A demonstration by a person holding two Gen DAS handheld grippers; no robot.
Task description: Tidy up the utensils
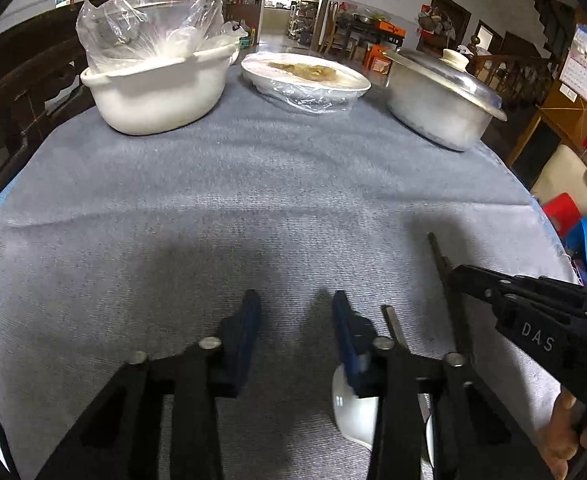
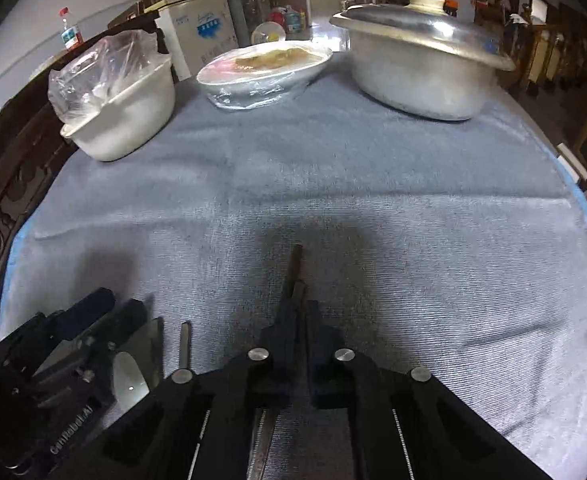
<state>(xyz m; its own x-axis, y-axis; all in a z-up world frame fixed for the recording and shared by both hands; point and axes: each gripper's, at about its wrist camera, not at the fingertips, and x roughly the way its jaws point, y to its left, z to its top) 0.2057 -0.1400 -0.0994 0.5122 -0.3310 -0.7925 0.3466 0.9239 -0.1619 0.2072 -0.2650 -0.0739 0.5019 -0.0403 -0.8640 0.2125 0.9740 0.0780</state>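
Observation:
My right gripper (image 2: 299,308) is shut on a dark chopstick (image 2: 295,264) that sticks out ahead of the fingers just above the grey cloth; it also shows in the left wrist view (image 1: 439,256), held by the right gripper (image 1: 459,276). My left gripper (image 1: 295,312) is open and empty over the cloth. A second chopstick (image 1: 391,322) lies by its right finger, also visible in the right wrist view (image 2: 184,342). A white ceramic spoon (image 1: 353,412) lies under the left gripper's right finger, seen too in the right wrist view (image 2: 129,380).
At the back of the table stand a white pot with a plastic bag (image 1: 157,88), a film-covered dish of food (image 1: 305,76) and a lidded metal pot (image 1: 441,96). A dark wooden chair back (image 2: 9,184) borders the left edge.

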